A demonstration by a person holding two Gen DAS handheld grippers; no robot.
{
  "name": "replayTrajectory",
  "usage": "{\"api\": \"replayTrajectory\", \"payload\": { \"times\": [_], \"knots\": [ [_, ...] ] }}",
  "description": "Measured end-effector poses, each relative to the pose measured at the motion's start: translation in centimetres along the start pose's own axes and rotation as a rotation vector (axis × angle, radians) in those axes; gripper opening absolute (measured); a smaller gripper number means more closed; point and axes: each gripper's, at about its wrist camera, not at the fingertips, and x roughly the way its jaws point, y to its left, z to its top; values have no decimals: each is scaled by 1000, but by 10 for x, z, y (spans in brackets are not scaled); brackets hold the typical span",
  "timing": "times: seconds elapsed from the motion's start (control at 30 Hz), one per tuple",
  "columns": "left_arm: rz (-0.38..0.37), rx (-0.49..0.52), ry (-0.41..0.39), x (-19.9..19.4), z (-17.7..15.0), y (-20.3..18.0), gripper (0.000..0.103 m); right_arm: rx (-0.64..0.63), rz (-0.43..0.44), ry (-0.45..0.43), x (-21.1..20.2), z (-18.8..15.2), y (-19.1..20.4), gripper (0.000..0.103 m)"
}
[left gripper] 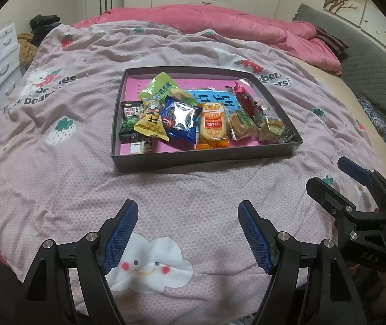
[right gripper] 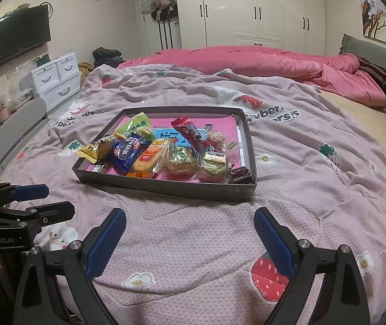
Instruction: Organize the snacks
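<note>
Shallow dark-grey cardboard tray (left gripper: 206,159) sat flat on the bed, pink paper liner inside, thin straight walls all round. Piled loosely inside, mostly toward the near wall: crinkly snack packets. Picked out a yellow triangular pouch (left gripper: 149,124), a glossy blue foil biscuit pack (left gripper: 180,117) with a silvery glare patch, an orange cracker pack (left gripper: 213,126) reading "151亿", a lime-green bag (left gripper: 159,85), a small green pea packet (left gripper: 130,119), a red wrapped stick (right gripper: 186,132), clear-wrapped green-and-tan squares (right gripper: 182,159), and a dark sweet (right gripper: 240,176) tucked in the near right corner. Far half of the liner mostly bare.

Underneath, a soft rumpled quilt (left gripper: 84,162), pale pink with a fine scale pattern, strawberries, cloud faces and lettering cut off to "bears!". Smoother pink satin duvet (right gripper: 274,65) bunched up behind. Plenty of open quilt between tray and both tools.

Left gripper (left gripper: 187,233) hovered over the quilt short of the tray, jaws spread apart, nothing between the blue textured pads. Right gripper (right gripper: 190,241) same deal, jaws wide, empty. Each tool visible at the edge of the other's view; "GenRobot.AI" readable on the left one's body, "DAS" on the right one's.
</note>
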Motion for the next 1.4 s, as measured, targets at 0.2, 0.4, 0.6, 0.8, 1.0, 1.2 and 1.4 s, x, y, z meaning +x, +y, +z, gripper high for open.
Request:
{"api": "replayTrajectory", "payload": {
  "times": [0.2,0.4,0.6,0.8,1.0,1.2,1.4],
  "knots": [
    [2,-3,-2,-1,-1,1,78,-1,0,0,0,0,-1,96],
    [2,-3,-1,-1,-1,1,78,1,-1,1,1,0,0,96],
    [8,-3,1,-2,0,2,78,2,-1,2,1,-1,-2,97],
    [7,-8,-2,-3,0,3,78,4,-4,6,3,-1,-4,98],
    [16,-8,-4,-3,1,2,78,6,-2,10,4,-1,-5,98],
    [37,-13,-4,-3,1,3,78,7,-5,14,6,-2,-5,98],
    [51,-10,-14,-4,2,3,78,7,-7,15,7,-2,-5,98]
  ]
}}
